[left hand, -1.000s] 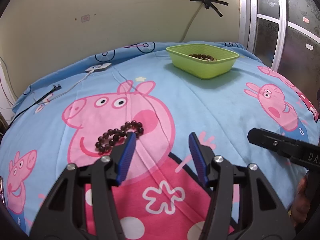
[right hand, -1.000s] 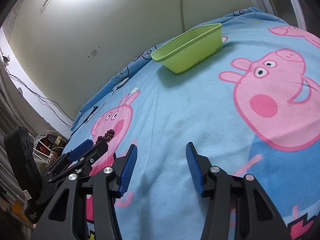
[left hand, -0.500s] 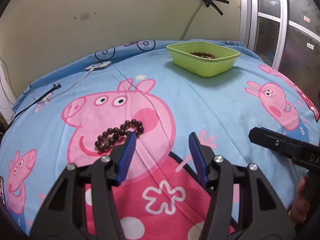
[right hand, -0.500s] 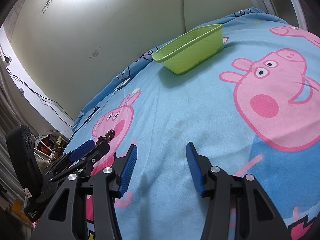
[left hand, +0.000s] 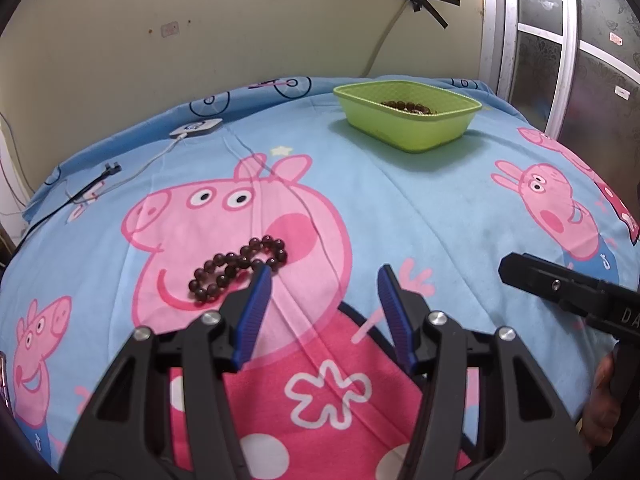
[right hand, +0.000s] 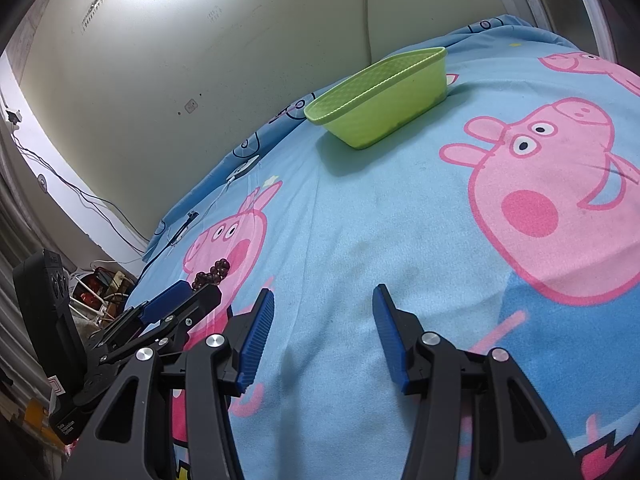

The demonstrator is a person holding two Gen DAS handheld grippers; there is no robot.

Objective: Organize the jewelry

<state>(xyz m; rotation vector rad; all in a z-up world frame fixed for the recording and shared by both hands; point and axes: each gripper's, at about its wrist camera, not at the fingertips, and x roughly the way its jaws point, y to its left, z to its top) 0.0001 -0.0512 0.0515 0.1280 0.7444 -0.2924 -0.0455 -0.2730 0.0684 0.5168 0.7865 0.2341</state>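
Note:
A dark red bead bracelet (left hand: 236, 268) lies on the pig-print blue sheet (left hand: 420, 216), just ahead and left of my left gripper (left hand: 324, 276), which is open and empty; its left fingertip sits right by the beads. The bracelet also shows in the right wrist view (right hand: 211, 273). A green plastic basket (left hand: 408, 116) stands at the far side and holds another dark bead bracelet (left hand: 404, 106). The basket also shows in the right wrist view (right hand: 380, 96). My right gripper (right hand: 324, 296) is open and empty over bare sheet. The left gripper (right hand: 180, 300) is seen at its left.
A white charger block with cable (left hand: 196, 128) and a black cable (left hand: 92, 184) lie at the far left of the bed. A wall stands behind the bed and a glass-panelled door (left hand: 580, 40) at the right. Clutter (right hand: 96, 284) sits on the floor beyond the left edge.
Both grippers have hardly moved and stay open. The view of the left gripper has shifted very slightly, and the bracelet lies in the same place.

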